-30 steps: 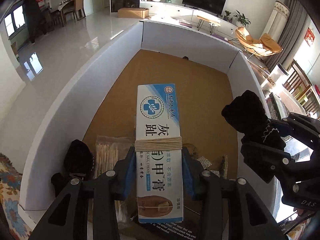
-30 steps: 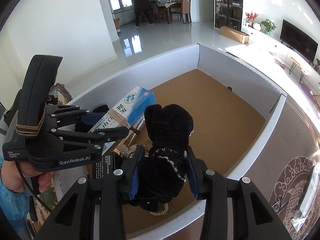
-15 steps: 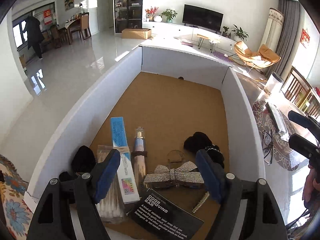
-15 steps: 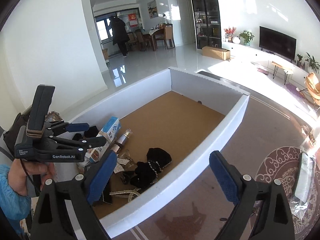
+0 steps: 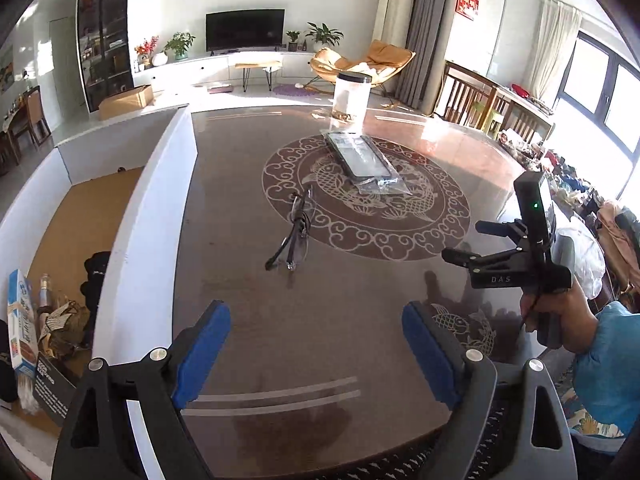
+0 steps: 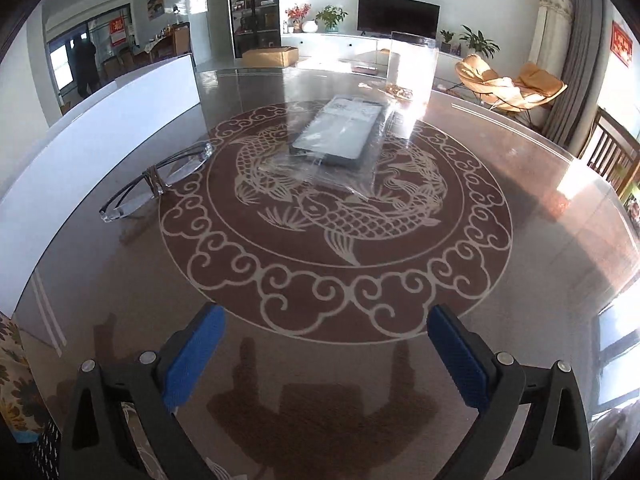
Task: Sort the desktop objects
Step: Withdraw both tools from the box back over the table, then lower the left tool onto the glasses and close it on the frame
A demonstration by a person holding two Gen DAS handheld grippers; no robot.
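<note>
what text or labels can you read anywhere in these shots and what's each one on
"DAS": on the black body of the right hand-held gripper.
Blue and white box in the white bin: printing too small to read.
Black card below that box: white lettering, too blurred to read.
Red wall hanging: characters not legible.
Plastic-wrapped flat pack on the table: no readable print.

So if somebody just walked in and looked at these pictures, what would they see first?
Probably the big fish pattern swirling in the middle of the shiny round table. A flat package in clear plastic lies on top of it, with a pair of glasses at the pattern's left edge. Then the white box on the table's left side, already holding several sorted things.
</note>
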